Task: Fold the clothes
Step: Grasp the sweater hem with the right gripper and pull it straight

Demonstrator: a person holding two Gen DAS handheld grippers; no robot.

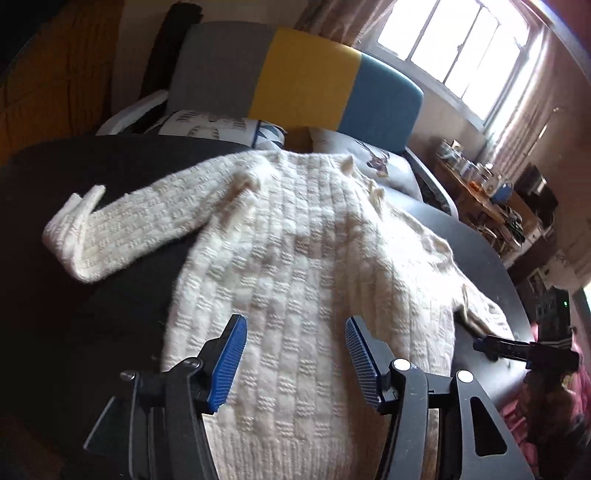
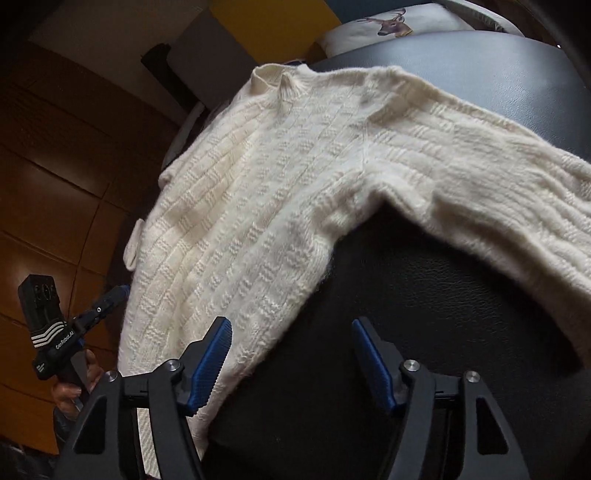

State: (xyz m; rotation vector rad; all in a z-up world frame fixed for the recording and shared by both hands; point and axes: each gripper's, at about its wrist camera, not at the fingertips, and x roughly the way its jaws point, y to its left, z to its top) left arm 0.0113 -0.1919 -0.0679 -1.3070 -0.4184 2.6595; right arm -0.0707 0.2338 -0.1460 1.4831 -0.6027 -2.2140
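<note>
On black table [image 1: 110, 258], cream sweater [image 1: 303, 251] spread flat, neck toward sofa [image 1: 295, 81], sleeves out to both sides. Left gripper [image 1: 295, 354] hovering over hem end, jaws apart, nothing pinched, just knit showing between blue pads [image 1: 229, 365]. Right gripper [image 2: 291, 354] over sweater's side edge near armpit, jaws also apart, left pad over fabric, right one over bare table, not gripping anything. Deer cushion [image 2: 388, 26] behind collar. Hand [image 2: 74, 391] on left gripper's handle.
</note>
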